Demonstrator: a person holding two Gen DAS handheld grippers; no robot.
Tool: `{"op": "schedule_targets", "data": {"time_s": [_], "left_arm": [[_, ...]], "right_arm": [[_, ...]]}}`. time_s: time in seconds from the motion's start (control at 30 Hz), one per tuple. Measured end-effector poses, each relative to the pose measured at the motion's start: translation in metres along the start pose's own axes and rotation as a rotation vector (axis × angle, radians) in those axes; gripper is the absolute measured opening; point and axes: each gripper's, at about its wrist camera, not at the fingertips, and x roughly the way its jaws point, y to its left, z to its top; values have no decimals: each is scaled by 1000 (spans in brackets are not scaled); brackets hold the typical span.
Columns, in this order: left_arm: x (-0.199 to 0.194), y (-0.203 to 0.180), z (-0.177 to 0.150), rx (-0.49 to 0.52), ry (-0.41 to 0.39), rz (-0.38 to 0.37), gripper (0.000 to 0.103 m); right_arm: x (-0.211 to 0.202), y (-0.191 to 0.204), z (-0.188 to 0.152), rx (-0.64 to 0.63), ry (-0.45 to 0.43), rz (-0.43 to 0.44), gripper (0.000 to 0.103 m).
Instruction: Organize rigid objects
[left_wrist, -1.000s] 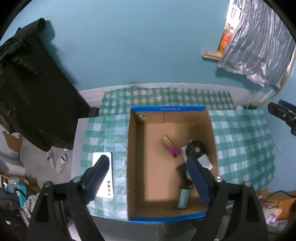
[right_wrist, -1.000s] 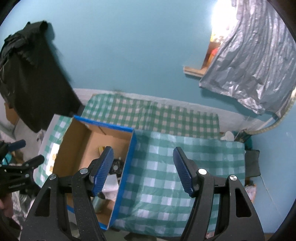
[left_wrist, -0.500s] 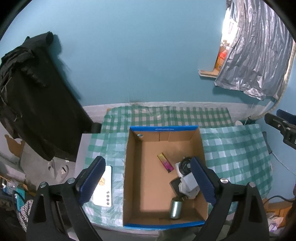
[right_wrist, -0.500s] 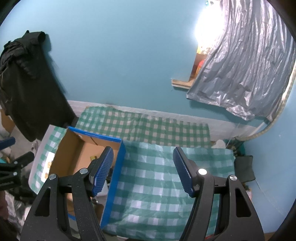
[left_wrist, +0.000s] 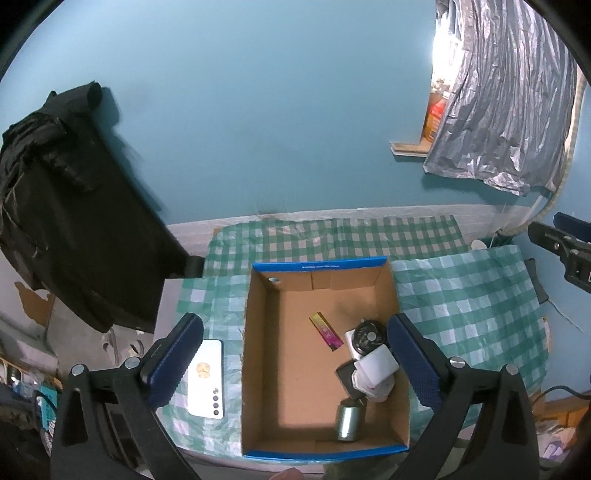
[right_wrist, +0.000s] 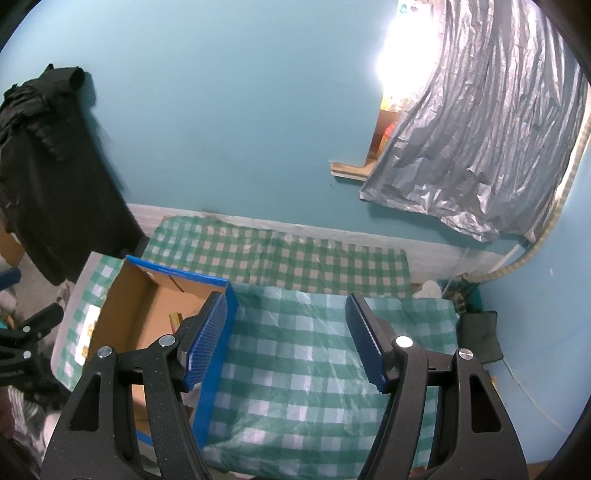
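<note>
A blue-edged cardboard box (left_wrist: 321, 264) stands on the checked tablecloth. Inside lie a pink-yellow stick (left_wrist: 326, 331), a small black fan (left_wrist: 367, 335), a white bottle (left_wrist: 375, 373) and a metal cylinder (left_wrist: 348, 421). A white phone (left_wrist: 205, 378) lies on the cloth left of the box. My left gripper (left_wrist: 291, 365) is open and empty, high above the box and phone. My right gripper (right_wrist: 288, 338) is open and empty above the cloth, right of the box (right_wrist: 177, 277).
The green checked tablecloth (right_wrist: 314, 362) covers the table up to a teal wall. A black jacket (left_wrist: 62, 206) hangs at the left. A silver foil sheet (left_wrist: 498, 110) hangs at the upper right. The right gripper shows in the left wrist view at the right edge (left_wrist: 561, 240).
Both grippers have risen and pulled back from the table, so box and cloth look smaller and lower. Both stayed open and empty. Nothing on the table moved.
</note>
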Motion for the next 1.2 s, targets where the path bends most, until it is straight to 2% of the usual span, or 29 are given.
{"op": "schedule_targets", "data": {"time_s": [1.2], "left_arm": [[1,-7,-4,14,29,-3,101]], "right_arm": [[4,-3,-4,9,22,-1,67]]}}
